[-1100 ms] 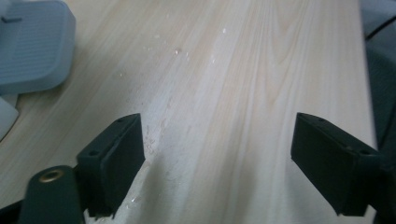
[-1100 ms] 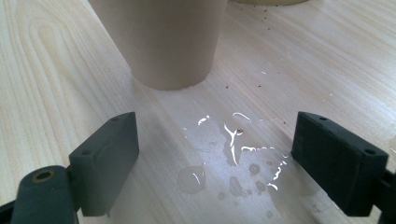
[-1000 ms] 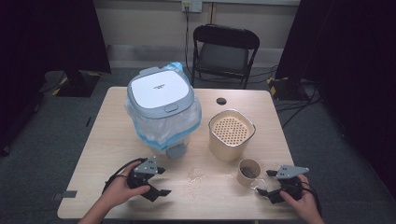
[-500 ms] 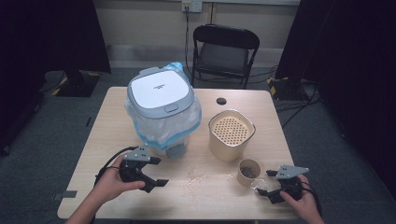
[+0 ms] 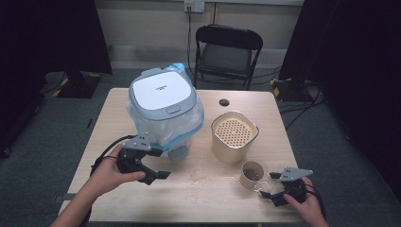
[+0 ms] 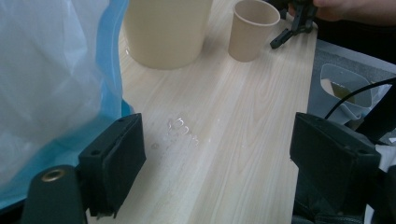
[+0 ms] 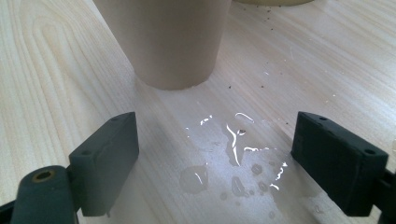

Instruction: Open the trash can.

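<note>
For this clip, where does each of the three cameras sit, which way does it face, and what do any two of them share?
High view: fixed above the person's side, looking forward and down on the table; both forearms, left gripper and right gripper show.
Left gripper view: rides the left gripper, looking across the table past the bag toward the cup; its open jaws show, the right gripper beyond.
Right gripper view: rides the right gripper, low, facing the cup over a puddle; its open jaws show.
Shared: all three see the cup.

Bare desk [image 5: 208,198] is left between the two grippers, wetted by what seems spilled water [image 5: 204,178]. Passage rearward is blocked by the bagged appliance [image 5: 163,109], beige container [image 5: 233,137] and paper cup [image 5: 250,174].
</note>
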